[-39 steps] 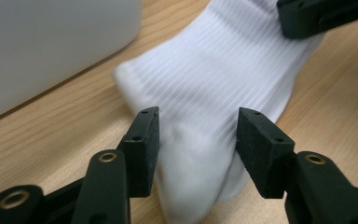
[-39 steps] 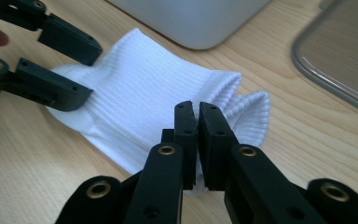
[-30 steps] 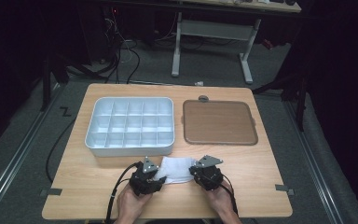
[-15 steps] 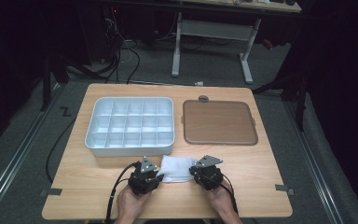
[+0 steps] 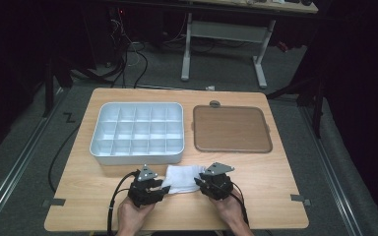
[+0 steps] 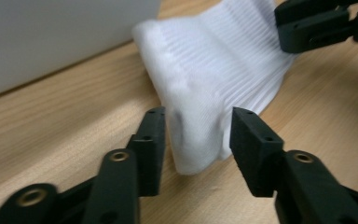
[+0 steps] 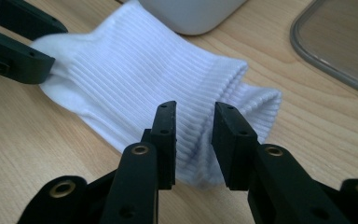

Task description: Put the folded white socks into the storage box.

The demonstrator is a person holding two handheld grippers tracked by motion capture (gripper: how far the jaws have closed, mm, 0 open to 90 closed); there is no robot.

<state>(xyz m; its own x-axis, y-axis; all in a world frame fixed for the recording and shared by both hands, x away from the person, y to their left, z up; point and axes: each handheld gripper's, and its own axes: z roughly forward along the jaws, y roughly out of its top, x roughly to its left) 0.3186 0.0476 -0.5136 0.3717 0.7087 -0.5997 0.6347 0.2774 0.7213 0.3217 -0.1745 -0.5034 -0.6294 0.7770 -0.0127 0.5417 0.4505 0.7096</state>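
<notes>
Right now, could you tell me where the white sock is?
In the high view, the white sock lies at the table's near edge between both grippers, just in front of the compartment tray.

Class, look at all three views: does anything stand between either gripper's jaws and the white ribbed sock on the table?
Nothing visible does. The white ribbed sock lies directly between the open jaws of both the left gripper and right gripper.

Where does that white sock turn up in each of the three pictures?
High view: the white sock lies at the table's near edge, between the two grippers.
Left gripper view: upper middle, one end between the jaws.
Right gripper view: centre, its cuff between the jaws.
Shared landmark: the compartment tray beside it.
</notes>
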